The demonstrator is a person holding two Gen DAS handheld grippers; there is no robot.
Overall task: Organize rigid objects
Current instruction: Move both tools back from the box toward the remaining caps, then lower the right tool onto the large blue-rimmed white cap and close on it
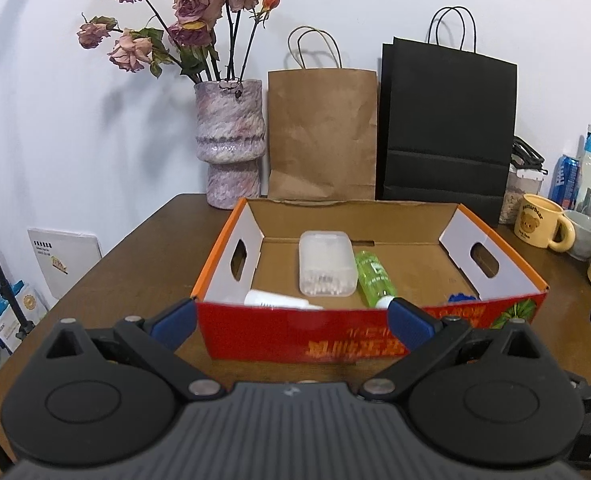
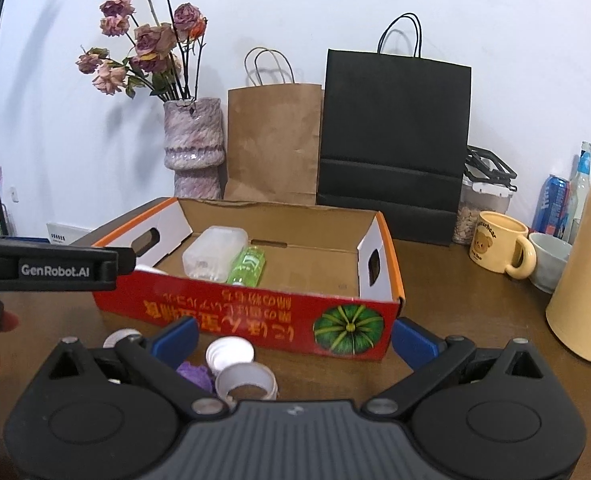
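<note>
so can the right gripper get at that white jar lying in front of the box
Probably yes. The white jar lies on the table just ahead of the open right gripper, on the near side of the red box. Nothing stands between them, though a white lid and something purple crowd it.

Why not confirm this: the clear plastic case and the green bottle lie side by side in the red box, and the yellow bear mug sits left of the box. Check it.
One detail is wrong: the yellow bear mug sits right of the red box, not left, as the right wrist view shows. The clear plastic case and the green bottle do lie side by side in the box.
</note>
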